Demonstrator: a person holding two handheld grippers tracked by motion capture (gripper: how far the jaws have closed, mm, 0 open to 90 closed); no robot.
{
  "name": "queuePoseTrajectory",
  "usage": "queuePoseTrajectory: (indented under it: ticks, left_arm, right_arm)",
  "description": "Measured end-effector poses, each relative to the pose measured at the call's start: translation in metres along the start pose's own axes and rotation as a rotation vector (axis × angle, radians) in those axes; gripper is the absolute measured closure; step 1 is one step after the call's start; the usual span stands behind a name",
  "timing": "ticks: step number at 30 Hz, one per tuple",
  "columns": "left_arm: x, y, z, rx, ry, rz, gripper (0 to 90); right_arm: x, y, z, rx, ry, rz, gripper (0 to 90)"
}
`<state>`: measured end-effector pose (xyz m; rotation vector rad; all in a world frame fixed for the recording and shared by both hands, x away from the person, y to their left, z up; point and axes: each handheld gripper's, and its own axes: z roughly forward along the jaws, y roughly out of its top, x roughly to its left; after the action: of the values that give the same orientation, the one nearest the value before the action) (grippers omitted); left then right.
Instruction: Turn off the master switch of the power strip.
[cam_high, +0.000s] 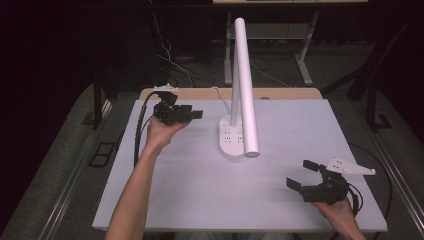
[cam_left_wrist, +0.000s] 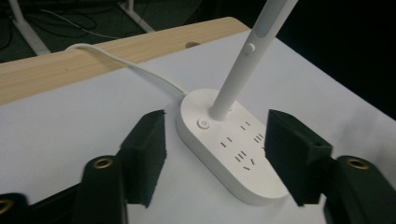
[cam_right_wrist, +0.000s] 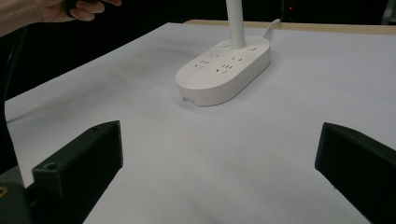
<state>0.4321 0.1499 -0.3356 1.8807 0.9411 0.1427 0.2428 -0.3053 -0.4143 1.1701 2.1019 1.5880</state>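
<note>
A white desk lamp stands mid-table on an oval base (cam_high: 231, 139) with several sockets; its long tube head (cam_high: 247, 90) is folded down along the stem. My left gripper (cam_high: 192, 114) is held up at the back left, open, pointing right at the base (cam_left_wrist: 233, 149), a short way from it. Between its jaws I see the stem (cam_left_wrist: 238, 74) and a round button (cam_left_wrist: 202, 123). My right gripper (cam_high: 303, 174) is at the front right, open wide and holding nothing, facing the base (cam_right_wrist: 224, 70) from a distance.
The white tabletop (cam_high: 200, 190) has a wooden strip (cam_high: 200, 93) along its back edge. The lamp's white cord (cam_left_wrist: 140, 72) runs over that strip off the back. Table legs and cables (cam_high: 170, 55) sit on the dark floor behind. The left hand (cam_right_wrist: 42, 11) shows far off.
</note>
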Motion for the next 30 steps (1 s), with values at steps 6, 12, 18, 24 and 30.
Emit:
queuePoseTrajectory:
  ticks: [6, 12, 18, 24, 30]
  left_arm:
    - [-0.002, -0.007, -0.020, -0.004, -0.006, 0.005, 21.1]
    - [-0.009, -0.021, -0.037, 0.010, 0.009, 0.005, 12.3]
    - [-0.016, -0.034, -0.051, 0.006, 0.002, -0.007, 0.0]
    - [-0.026, -0.046, -0.062, 0.002, 0.019, 0.020, 0.0]
    - [-0.035, -0.060, -0.069, -0.007, 0.029, 0.036, 0.0]
  right_arm:
    - [0.000, 0.000, 0.000, 0.001, -0.001, 0.002, 0.2]
    - [0.000, 0.000, 0.000, 0.004, 0.000, 0.002, 0.2]
    - [0.000, 0.000, 0.000, 0.003, 0.000, 0.003, 0.2]
    - [0.000, 0.000, 0.000, 0.002, -0.002, 0.000, 0.2]
    - [0.000, 0.000, 0.000, 0.003, -0.003, -0.001, 0.2]
